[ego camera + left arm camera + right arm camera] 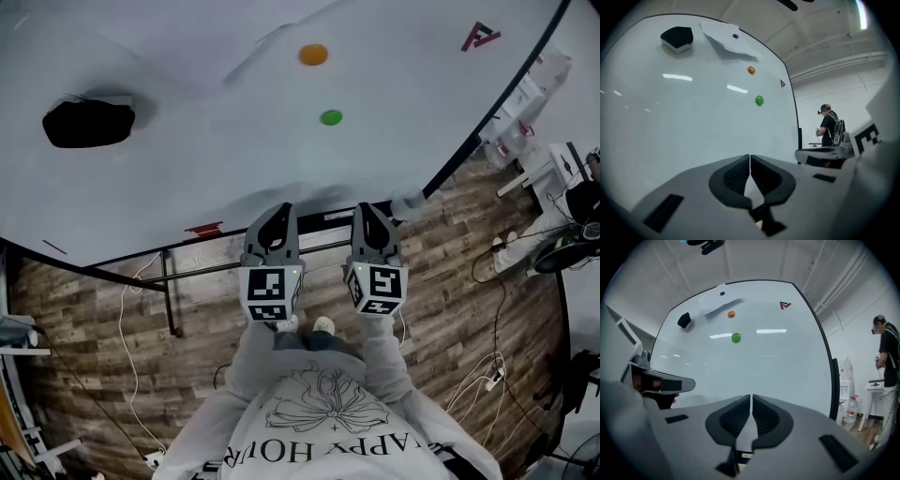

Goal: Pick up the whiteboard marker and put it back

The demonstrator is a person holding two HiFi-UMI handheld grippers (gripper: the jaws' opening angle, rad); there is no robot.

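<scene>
My two grippers hang side by side in front of the whiteboard, near its lower ledge. The left gripper is shut with nothing between its pads. The right gripper is likewise shut and empty. On the ledge to the left of both lies a small red thing, possibly the marker; it is too small to tell. Neither gripper view shows a marker.
On the board are a black eraser, an orange magnet, a green magnet and a paper sheet. A person stands at the right near a small table and water bottles. Cables lie on the wood floor.
</scene>
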